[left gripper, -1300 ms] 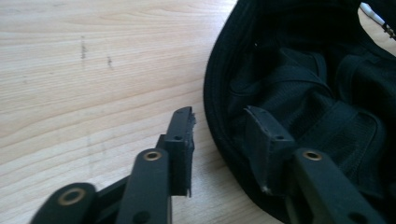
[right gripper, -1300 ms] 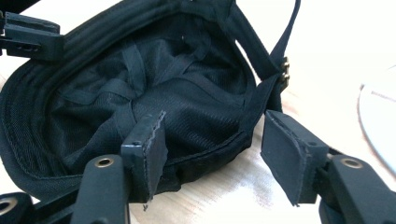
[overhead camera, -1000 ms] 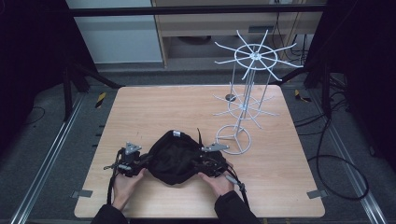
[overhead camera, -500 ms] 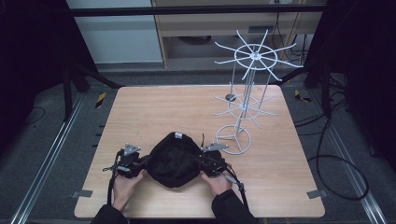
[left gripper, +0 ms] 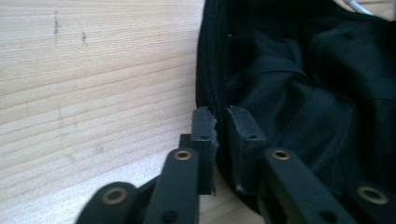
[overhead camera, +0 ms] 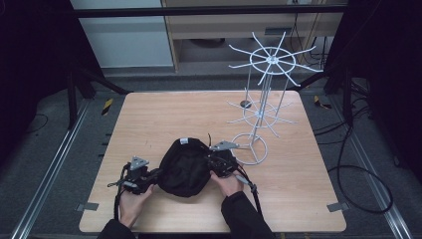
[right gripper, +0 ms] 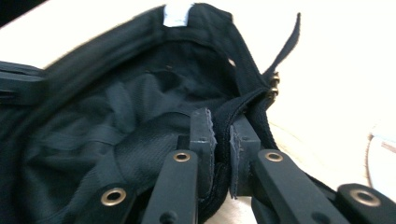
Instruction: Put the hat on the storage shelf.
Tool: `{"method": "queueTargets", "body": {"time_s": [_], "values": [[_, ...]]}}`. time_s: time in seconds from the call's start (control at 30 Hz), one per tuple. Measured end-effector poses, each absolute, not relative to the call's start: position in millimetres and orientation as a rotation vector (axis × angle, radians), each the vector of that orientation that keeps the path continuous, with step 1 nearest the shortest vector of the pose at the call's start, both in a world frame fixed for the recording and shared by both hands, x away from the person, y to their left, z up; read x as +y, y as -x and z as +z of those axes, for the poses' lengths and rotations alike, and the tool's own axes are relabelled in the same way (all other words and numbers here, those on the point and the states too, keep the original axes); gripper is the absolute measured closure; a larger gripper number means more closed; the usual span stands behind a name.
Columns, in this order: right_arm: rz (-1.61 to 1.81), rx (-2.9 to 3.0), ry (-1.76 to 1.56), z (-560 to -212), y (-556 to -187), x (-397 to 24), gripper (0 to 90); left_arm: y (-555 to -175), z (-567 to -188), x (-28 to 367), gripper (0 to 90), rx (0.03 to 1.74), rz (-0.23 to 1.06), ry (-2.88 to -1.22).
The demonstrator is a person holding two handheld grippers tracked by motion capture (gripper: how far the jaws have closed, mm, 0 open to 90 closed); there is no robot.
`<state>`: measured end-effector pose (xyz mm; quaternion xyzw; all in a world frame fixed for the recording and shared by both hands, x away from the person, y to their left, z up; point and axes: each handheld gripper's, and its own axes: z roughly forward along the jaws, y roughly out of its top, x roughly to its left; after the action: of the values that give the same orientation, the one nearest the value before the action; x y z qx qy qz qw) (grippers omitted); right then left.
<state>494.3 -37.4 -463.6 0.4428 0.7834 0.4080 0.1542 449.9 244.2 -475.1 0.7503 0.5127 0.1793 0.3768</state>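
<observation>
A black cap [overhead camera: 184, 167] lies upside down on the wooden table [overhead camera: 164, 114], its inside facing up and a white label [overhead camera: 184, 141] at its far rim. My left gripper [overhead camera: 155, 174] grips the cap's left rim. In the left gripper view the gripper [left gripper: 220, 123] has the rim of the cap [left gripper: 303, 93] pinched between its pads, and its jaws have just been opening a little. My right gripper [overhead camera: 211, 162] is shut on the right rim. Its jaws closed within the last second, and the gripper [right gripper: 222, 126] now clamps the cap's band beside the strap [right gripper: 285, 42].
A white wire display rack [overhead camera: 259, 99] stands at the right rear of the table, and its ring base [overhead camera: 251, 148] is close behind my right gripper. Bare wood spreads to the left, front right and far side. Black cables lie on the floor at the right.
The right gripper has moved in on the cap's right rim and shifted a little toward the far side. The left gripper has stayed at the left rim.
</observation>
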Motion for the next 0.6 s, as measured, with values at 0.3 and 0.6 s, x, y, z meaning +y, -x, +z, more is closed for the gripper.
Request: {"method": "queueTargets", "body": {"time_s": [0.3, 0.6], "values": [[1.167, 2.183, -1.279, -454.9, -489.3, -51.0, 48.8, -472.0, -467.1, 250.3, 51.3, 1.267, 0.53, -1.904], [1.233, 2.201, -1.31, -454.3, -464.0, -64.3, 35.4, -479.6, -477.5, 244.4, 76.0, 1.282, 0.442, -1.962]]}}
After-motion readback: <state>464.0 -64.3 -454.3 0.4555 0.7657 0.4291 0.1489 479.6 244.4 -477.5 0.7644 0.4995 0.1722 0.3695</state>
